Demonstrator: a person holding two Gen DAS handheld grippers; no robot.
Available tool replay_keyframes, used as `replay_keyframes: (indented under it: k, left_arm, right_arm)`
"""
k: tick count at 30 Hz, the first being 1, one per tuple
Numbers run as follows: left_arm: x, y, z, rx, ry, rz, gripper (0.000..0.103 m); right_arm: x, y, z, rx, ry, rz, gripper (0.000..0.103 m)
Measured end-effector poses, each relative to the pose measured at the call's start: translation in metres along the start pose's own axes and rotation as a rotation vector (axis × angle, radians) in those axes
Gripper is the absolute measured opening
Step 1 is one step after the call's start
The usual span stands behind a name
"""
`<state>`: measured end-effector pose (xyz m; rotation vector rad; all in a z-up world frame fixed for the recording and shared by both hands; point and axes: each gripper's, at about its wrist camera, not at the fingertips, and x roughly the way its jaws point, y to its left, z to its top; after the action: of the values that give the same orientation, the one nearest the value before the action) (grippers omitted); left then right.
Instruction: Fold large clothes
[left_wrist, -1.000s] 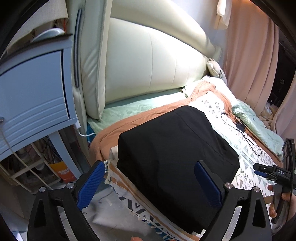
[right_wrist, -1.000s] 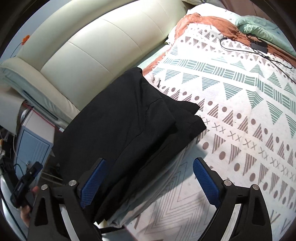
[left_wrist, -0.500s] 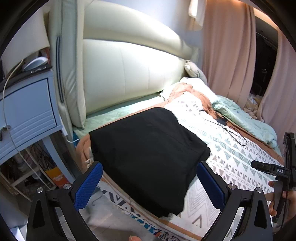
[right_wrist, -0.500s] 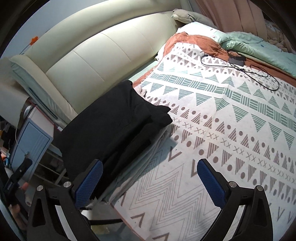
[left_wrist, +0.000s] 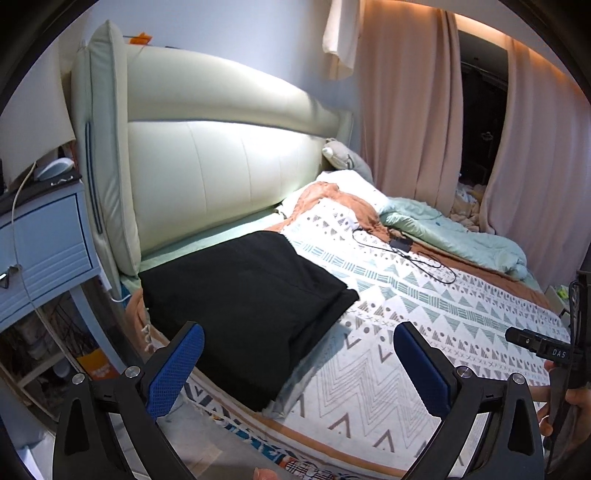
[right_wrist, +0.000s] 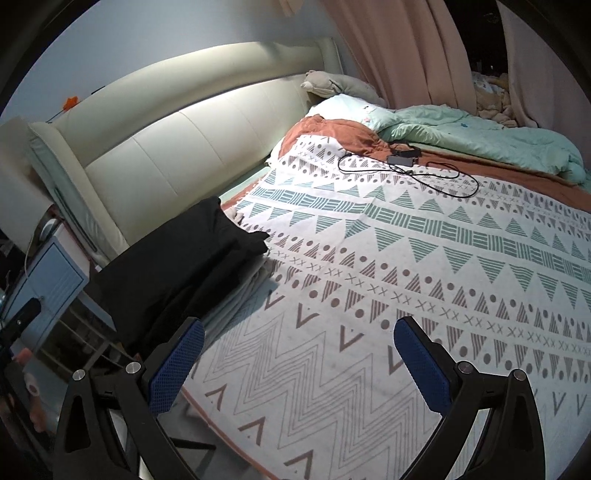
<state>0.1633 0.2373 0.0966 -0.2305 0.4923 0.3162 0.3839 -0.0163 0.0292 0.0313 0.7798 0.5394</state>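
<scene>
At the far left stands a blue nightstand (left_wrist: 44, 254) beside the cream headboard (left_wrist: 221, 173). The folded black garment (left_wrist: 243, 302) lies flat at the bed's left corner on the patterned blanket (right_wrist: 406, 277) — a black cable (right_wrist: 424, 173) rests further right. Left gripper (left_wrist: 295, 365) and right gripper (right_wrist: 295, 363) hover above the bed, jaws wide apart, holding nothing.

The bed (left_wrist: 424, 325) carries a patterned blanket (right_wrist: 388, 266); on it lie folded black clothes (left_wrist: 251, 295) and a cable (right_wrist: 406, 168).
</scene>
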Motion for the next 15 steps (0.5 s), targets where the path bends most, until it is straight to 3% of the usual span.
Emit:
replay_keyframes:
  k: [15]
  left_arm:
    - [-0.063, -0.053, -0.045, 0.078, -0.043, -0.095, 0.102]
  right_arm:
    - [-0.107, -0.022, -0.064, -0.053, -0.13, -0.166, 0.103]
